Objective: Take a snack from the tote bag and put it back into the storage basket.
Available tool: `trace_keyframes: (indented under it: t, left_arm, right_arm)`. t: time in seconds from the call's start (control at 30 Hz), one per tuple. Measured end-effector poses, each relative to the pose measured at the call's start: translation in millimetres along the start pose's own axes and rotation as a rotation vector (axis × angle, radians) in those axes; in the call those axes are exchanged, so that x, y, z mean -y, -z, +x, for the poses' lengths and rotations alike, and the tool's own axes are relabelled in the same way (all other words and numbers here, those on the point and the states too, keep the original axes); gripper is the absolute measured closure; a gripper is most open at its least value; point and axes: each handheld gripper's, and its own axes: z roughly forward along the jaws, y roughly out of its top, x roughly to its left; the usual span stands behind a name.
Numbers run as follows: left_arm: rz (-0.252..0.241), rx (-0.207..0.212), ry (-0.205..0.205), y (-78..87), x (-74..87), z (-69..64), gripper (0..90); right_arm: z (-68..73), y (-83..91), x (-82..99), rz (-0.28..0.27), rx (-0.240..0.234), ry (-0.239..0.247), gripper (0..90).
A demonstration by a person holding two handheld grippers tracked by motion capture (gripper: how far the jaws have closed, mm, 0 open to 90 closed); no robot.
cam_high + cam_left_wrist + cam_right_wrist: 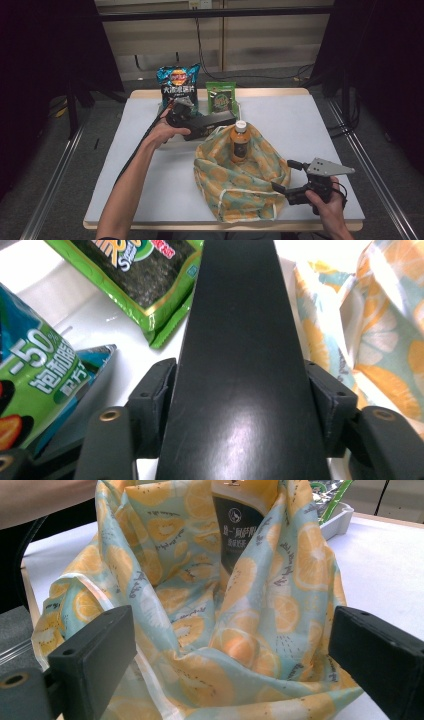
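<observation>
The left hand-held gripper pinches a long black box near the back of the tabletop, beside the orange-print cloth bag. The right hand-held gripper stands spread at the bag's right edge, with free room to its right. A bottle stands in the bag. The chips bag reads "-50%".

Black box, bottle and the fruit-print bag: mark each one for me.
black box [210, 125], high view, on its long side face.
bottle [240, 142], high view, on its orange body below the white cap.
fruit-print bag [247, 187], high view, on the front cloth near the hem.
</observation>
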Motion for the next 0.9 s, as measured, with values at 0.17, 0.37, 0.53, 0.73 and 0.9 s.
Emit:
trace_keyframes:
  t: [0.17,0.37,0.53,0.73,0.9]
  left_arm:
    - [-0.018,0.0,0.02,-2.7,1.2,0.1,37.0]
    - [-0.047,-0.022,0.048,3.9,2.8,-1.1,26.4]
    - [-0.104,-0.05,0.073,25.0,6.8,-5.2,24.0]
    - [-0.129,-0.074,0.05,47.0,17.3,-15.8,36.4]
    - [-0.166,-0.058,0.055,60.2,30.4,-23.2,62.0]
  right_arm:
    - [0.0,-0.8,0.0,0.001,-0.007,0.001,4.3]
    - [0.0,-0.7,0.0,0.001,-0.009,0.004,4.3]
    - [0.3,-0.3,-0.2,0.001,-0.005,0.003,4.2]
    - [0.1,-0.1,-0.7,0.0,-0.002,0.004,4.2]
    - [0.2,-0.8,-1.0,0.003,-0.004,0.004,4.2]
